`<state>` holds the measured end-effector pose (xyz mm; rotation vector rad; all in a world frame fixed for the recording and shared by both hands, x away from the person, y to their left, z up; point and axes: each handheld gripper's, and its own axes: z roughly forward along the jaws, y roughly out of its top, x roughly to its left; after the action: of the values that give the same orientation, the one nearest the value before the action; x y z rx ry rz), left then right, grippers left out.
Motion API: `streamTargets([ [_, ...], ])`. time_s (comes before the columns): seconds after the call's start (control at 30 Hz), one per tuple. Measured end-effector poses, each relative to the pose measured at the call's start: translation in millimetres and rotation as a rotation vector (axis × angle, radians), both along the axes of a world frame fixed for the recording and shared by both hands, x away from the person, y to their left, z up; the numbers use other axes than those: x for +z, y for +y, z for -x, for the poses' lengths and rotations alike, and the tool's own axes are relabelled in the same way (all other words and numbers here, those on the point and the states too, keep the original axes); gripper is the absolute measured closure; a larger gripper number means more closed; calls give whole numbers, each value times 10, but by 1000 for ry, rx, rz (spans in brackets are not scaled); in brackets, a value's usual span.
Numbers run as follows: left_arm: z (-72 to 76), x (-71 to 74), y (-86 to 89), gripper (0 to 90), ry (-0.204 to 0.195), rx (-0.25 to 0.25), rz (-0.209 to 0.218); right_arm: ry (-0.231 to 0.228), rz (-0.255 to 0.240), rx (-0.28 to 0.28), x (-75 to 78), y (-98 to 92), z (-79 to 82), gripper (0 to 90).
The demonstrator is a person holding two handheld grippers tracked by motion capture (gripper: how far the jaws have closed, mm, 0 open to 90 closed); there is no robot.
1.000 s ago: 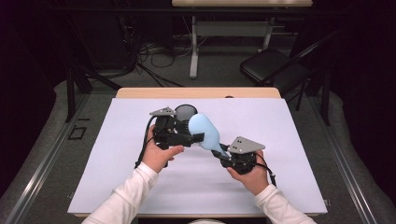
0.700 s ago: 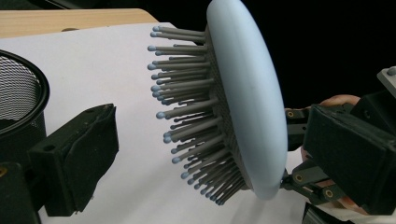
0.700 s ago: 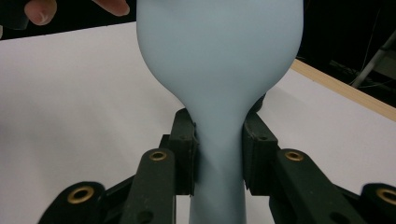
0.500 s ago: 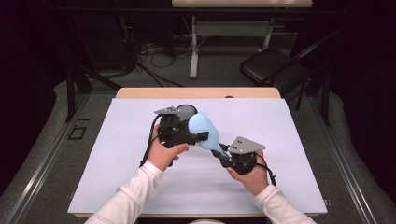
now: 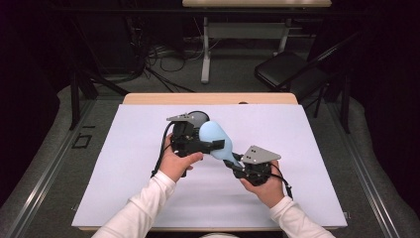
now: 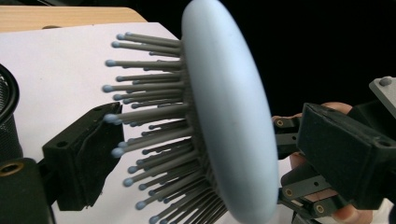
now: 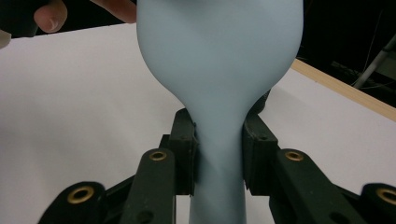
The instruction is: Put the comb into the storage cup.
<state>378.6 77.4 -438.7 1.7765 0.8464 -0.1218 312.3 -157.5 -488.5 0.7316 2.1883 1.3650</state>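
A pale blue hairbrush [image 5: 214,136] is held above the white mat, its head tilted up to the left. My right gripper [image 5: 235,162] is shut on its handle [image 7: 219,154], one pad on each side. My left gripper [image 5: 214,141] reaches in from the left with the brush head [image 6: 229,116] between its jaws, which have just been closing. In the left gripper view one pad [image 6: 81,158] meets the bristle tips [image 6: 112,119], while the other pad [image 6: 348,156] stands a little off the brush's smooth back.
A black round object [image 5: 197,118] sits on the white mat [image 5: 307,198] just behind my left gripper. The mat covers a wooden table [image 5: 208,98]. A folding chair [image 5: 287,69] and a desk frame stand on the floor beyond.
My left gripper has shifted a little to the right, onto the brush head. The right gripper and the brush have stayed where they were.
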Motion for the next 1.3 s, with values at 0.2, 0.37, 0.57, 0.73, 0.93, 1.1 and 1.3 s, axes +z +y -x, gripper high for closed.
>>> streamTargets([
  [0.2,10,4,-9,113,-8,1,6,1,-1,0,-1,2,1,694],
  [0.37,13,0,-15,158,3,-4,22,2,-1,1,-5,3,0,695],
  [0.57,12,-5,-23,175,11,-8,18,3,1,3,-11,6,-1,694],
  [0.73,6,-15,-23,228,29,-7,25,3,-1,1,-15,10,-1,695],
  [0.93,-7,-27,-3,306,43,-5,34,1,-3,-1,-17,10,1,694],
  [1.1,-7,-32,-6,339,44,11,33,1,-4,-1,-19,9,-2,694],
  [1.3,-5,-35,-10,360,41,15,24,1,-6,-1,-23,8,-1,695],
])
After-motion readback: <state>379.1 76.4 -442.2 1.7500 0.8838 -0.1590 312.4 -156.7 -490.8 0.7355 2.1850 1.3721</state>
